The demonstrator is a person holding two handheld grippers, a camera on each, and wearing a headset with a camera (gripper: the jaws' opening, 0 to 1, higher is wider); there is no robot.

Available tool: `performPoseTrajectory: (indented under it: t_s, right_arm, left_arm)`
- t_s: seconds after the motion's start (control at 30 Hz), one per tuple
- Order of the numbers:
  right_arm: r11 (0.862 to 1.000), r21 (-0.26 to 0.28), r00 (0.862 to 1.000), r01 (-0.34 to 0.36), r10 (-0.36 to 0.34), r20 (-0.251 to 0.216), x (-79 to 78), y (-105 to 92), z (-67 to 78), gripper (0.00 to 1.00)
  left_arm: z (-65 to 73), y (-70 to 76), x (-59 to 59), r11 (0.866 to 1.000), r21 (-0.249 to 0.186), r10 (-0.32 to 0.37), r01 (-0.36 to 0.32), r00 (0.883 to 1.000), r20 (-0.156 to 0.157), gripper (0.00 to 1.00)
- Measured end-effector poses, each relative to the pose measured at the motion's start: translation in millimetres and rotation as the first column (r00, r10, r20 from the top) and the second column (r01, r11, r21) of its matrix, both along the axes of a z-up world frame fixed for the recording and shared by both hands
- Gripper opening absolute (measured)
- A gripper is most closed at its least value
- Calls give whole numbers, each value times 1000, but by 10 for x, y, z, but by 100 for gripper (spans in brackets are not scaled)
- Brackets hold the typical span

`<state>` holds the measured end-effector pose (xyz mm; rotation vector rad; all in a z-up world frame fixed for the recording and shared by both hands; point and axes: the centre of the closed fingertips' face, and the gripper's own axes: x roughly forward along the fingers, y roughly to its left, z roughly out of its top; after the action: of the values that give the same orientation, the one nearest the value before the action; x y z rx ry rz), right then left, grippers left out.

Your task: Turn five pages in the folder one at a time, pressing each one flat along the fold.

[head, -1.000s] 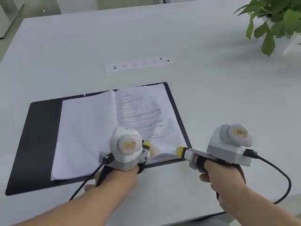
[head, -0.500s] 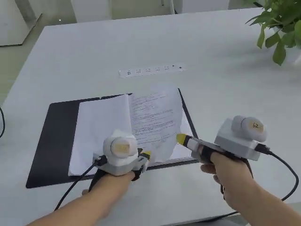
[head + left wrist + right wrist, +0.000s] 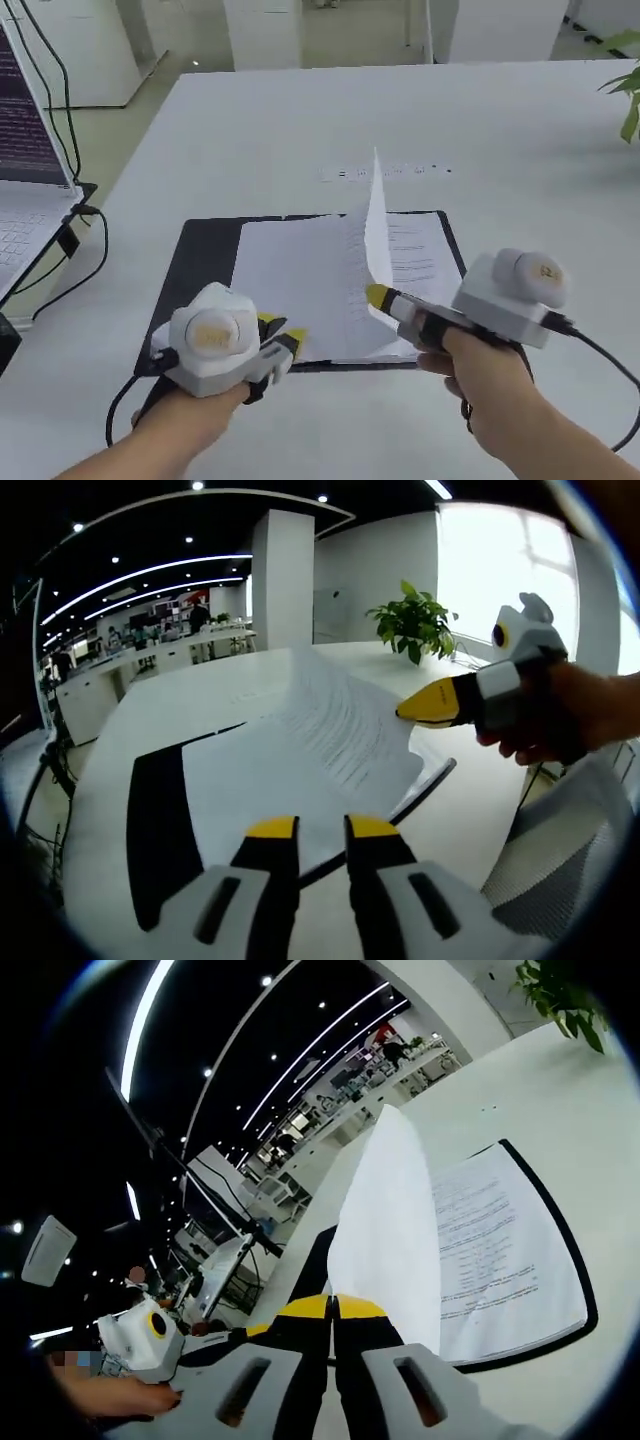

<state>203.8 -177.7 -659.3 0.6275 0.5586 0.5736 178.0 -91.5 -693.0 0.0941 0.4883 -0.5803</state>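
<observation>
Over the open folder (image 3: 200, 270) on the white table (image 3: 300, 110), the right gripper (image 3: 375, 296) is clamped on a page (image 3: 376, 230), standing it upright near the fold; the left gripper (image 3: 280, 333) hovers at the folder's near edge, jaws slightly parted, empty

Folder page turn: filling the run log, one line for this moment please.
right gripper: shut on page, upright | left gripper: open, empty | folder: open flat

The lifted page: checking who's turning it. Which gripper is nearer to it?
Right. The right gripper is shut on the lifted page at its lower edge; the left gripper hovers apart from it, by the front edge of the folder.
</observation>
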Motion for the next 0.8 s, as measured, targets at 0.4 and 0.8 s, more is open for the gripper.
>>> performPoseTrajectory:
  t_s: [0.4,0.8]
  right_arm:
    - [995,8,995,-101,100,13,-10,740,108,0]
    - [986,-44,987,-161,159,-34,-14,1244,-113,0]
  left_arm:
    - [170,607,-253,998,16,53,-53,998,46,18]
    - [407,966,-392,993,-24,118,-117,991,68,19]
